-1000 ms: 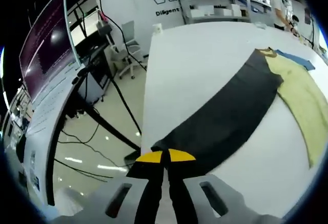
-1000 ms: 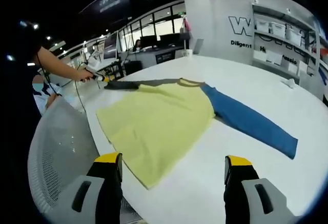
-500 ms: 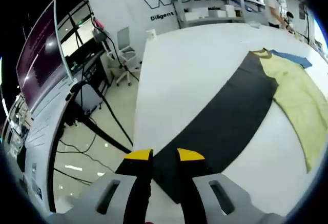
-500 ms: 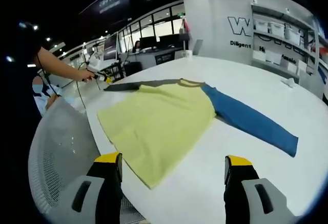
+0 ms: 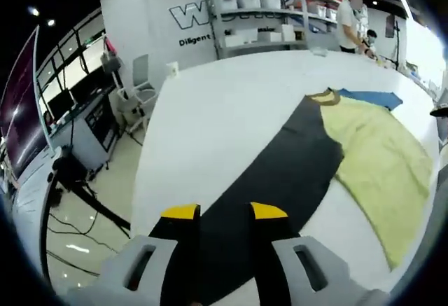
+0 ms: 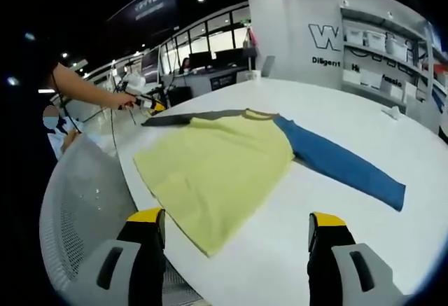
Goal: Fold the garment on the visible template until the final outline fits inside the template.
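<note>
A long-sleeved garment [image 6: 224,166] lies flat on a white table [image 6: 336,106]: yellow body, 1 blue sleeve [image 6: 343,169] stretched toward 3 o'clock, 1 dark grey sleeve [image 5: 273,180] toward 10 o'clock. In the left gripper view, the left tongs [image 5: 222,212] stand slightly apart over the grey sleeve's cuff, which their own tips hide, so contact cannot be judged. In the right gripper view, the right tongs [image 6: 234,218] stand wide apart, gripping nothing, near the yellow hem. No template outline can be made out.

Garment [image 6: 224,169] spread flat on table [image 6: 329,110], chair [image 6: 80,208] beside table edge
</note>
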`<state>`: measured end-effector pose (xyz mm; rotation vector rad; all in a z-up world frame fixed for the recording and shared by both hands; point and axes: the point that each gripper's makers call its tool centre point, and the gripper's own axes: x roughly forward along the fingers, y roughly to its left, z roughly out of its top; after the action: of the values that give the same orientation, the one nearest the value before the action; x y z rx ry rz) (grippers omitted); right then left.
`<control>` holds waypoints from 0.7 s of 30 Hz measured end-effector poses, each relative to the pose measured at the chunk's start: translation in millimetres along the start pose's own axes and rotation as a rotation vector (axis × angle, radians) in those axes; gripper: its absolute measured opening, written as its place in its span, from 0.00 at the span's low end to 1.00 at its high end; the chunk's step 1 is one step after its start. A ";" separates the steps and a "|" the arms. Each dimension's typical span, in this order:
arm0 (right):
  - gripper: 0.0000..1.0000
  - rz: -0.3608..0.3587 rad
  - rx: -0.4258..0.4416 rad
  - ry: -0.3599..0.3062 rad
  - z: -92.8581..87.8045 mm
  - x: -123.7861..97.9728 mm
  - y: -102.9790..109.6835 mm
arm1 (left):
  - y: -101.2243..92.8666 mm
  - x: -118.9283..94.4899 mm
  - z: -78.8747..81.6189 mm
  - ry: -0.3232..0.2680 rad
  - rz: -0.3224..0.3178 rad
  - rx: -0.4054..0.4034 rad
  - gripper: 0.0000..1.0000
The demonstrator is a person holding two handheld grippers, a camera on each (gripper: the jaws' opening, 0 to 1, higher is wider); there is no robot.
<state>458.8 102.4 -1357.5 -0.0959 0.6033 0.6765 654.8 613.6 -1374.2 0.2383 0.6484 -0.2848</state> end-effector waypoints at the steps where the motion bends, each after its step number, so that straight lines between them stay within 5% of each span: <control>1: 0.82 -0.001 -0.004 -0.002 0.8 0.1 1.3 | -10.7 2.9 9.6 -0.031 -0.040 0.014 0.28; 12: 0.83 0.015 -0.047 -0.005 2.1 4.3 21.2 | -67.8 34.3 52.3 -0.072 -0.154 0.065 0.32; 21: 0.82 0.009 -0.026 0.006 -6.7 3.1 26.9 | -104.1 63.3 62.7 -0.056 -0.221 0.119 0.32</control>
<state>440.9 123.3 -1361.9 -0.1190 0.6007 0.6935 703.2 485.5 -1378.6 0.2717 0.6036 -0.5419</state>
